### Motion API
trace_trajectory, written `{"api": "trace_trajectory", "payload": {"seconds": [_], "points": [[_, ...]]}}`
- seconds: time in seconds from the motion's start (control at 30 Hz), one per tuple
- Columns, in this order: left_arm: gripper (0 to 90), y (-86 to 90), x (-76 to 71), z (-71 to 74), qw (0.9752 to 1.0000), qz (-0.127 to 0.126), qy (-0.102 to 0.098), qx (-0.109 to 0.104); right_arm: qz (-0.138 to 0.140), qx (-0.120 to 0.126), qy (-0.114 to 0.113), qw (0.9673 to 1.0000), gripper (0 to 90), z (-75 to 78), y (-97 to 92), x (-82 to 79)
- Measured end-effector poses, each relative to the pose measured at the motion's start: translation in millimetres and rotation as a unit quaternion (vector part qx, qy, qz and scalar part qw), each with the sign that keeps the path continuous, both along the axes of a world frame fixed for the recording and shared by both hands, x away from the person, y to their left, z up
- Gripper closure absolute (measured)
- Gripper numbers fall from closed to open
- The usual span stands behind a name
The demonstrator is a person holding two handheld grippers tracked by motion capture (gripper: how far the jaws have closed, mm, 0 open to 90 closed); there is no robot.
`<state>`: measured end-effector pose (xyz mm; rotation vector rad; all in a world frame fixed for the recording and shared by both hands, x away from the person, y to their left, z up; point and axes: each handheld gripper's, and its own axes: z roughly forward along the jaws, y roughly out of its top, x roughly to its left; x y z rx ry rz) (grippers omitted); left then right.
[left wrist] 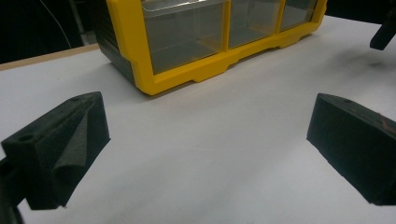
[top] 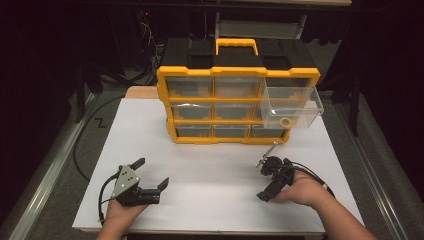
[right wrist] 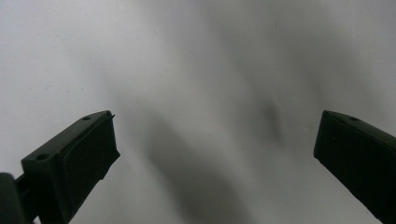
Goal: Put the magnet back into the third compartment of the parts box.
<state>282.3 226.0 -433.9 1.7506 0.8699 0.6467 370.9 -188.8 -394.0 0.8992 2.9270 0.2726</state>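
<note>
A yellow and black organizer box (top: 235,100) with several clear drawers stands upright at the back middle of the white table (top: 210,160). One clear drawer (top: 292,106) on its right side is pulled out, and a small yellow ring (top: 285,121) lies in it. My left gripper (top: 151,173) rests near the front left, open and holding nothing. In the left gripper view the left gripper (left wrist: 208,107) faces the organizer's bottom row (left wrist: 187,46). My right gripper (top: 263,180) sits at the front right, open over bare table. In its own view the right gripper (right wrist: 217,119) holds nothing.
The table's front edge (top: 200,231) lies just behind both hands. A wooden board (top: 141,92) shows behind the table's left back corner. Cables (top: 82,150) trail on the floor at the left. The right gripper's jaw tip (left wrist: 385,32) shows at the top right of the left gripper view.
</note>
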Motion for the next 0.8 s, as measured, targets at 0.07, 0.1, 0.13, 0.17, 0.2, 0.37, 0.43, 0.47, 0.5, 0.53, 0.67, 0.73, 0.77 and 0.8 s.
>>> {"api": "trace_trajectory", "payload": {"seconds": [0.07,0.1,0.13,0.17,0.2,0.37,0.43,0.47,0.5,0.53,0.67,0.73,0.77,0.8], "points": [[0.2,-0.1,-0.1,0.1,1.0,-0.002,0.001,0.001,-0.001,0.002,0.001,1.0,0.9,-4.7,0.0,0.8],[0.2,-0.1,0.0,0.1,1.0,-0.002,0.002,0.001,-0.004,0.005,0.003,1.0,0.9,-6.8,-0.1,1.2],[0.2,-0.2,0.2,-0.1,1.0,-0.002,0.002,0.001,-0.002,0.007,0.0,1.0,0.9,-8.9,-0.1,1.6],[0.2,-0.3,0.2,-0.1,1.0,-0.002,0.002,0.001,-0.004,0.008,0.0,1.0,0.9,-10.5,-0.1,1.5],[0.2,-0.3,0.3,-0.1,1.0,-0.002,0.002,0.001,-0.004,0.011,-0.003,0.9999,0.9,-11.8,0.0,1.4],[0.2,-0.8,0.4,-0.5,1.0,-0.002,0.004,0.002,-0.008,0.041,-0.03,0.9987,0.9,-13.7,-1.7,-1.0],[0.2,-0.9,0.4,-0.5,1.0,-0.002,0.006,0.004,-0.016,0.055,-0.04,0.9975,0.9,-14.9,-3.1,-2.6],[0.2,-0.9,0.4,-0.5,1.0,-0.002,0.006,0.003,-0.018,0.064,-0.049,0.9966,0.9,-15.9,-4.9,-3.4],[0.2,-0.8,0.2,-0.3,1.0,-0.003,0.006,0.002,-0.016,0.069,-0.056,0.9959,0.9,-16.6,-6.0,-3.8],[0.2,-1.0,0.2,-0.3,1.0,-0.002,0.005,0.0,-0.021,0.079,-0.061,0.9948,0.9,-17.3,-7.2,-4.8],[0.2,-1.3,0.7,-0.5,0.9999,-0.005,0.01,0.001,-0.032,0.122,-0.092,0.9878,0.9,-19.7,-14.6,-9.6],[0.2,-1.5,0.7,-0.5,0.9999,-0.006,0.011,-0.001,-0.037,0.137,-0.106,0.9842,0.9,-20.6,-17.9,-12.0],[0.2,-1.6,0.8,-0.5,0.9999,-0.006,0.01,-0.002,-0.038,0.151,-0.119,0.9806,0.9,-21.5,-20.5,-14.0],[0.2,-1.4,0.9,-0.4,0.9999,-0.006,0.011,-0.002,-0.041,0.162,-0.128,0.9775,0.9,-22.2,-22.6,-15.5]]}}
